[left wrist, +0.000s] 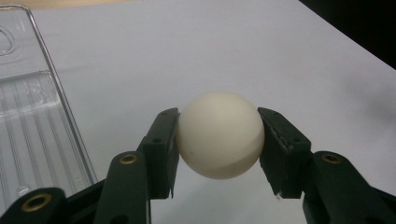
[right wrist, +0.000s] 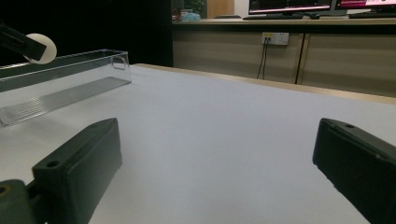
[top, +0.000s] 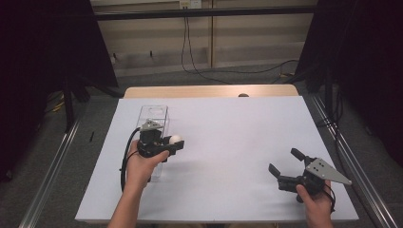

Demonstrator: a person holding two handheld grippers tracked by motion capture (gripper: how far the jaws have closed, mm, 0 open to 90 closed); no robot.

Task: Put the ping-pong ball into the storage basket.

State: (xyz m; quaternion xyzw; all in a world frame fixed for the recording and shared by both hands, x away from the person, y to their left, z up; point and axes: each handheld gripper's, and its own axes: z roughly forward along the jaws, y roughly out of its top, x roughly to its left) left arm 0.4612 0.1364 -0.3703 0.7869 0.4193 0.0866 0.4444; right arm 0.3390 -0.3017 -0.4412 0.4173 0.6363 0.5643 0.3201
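Observation:
My left gripper (left wrist: pixel 218 135) is shut on a white ball (left wrist: pixel 219 134), whose sides are pressed by both black pads. In the high view the left gripper (top: pixel 175 141) holds the white ball (top: pixel 175 139) above the white sheet, just right of a clear plastic tray (top: pixel 153 118). The clear tray (left wrist: pixel 32 116) lies at the left in the left gripper view. My right gripper (top: pixel 284 163) rests low at the table's front right, its jaws wide apart with nothing between them. In the right gripper view the ball (right wrist: pixel 41 47) shows far left above the tray (right wrist: pixel 65 84).
A white sheet (top: pixel 228 142) covers the table, with a wooden edge (top: pixel 209 90) at the back. Metal rails (top: pixel 52 161) run along both sides. Dark curtains hang left and right, and cables lie on the floor behind.

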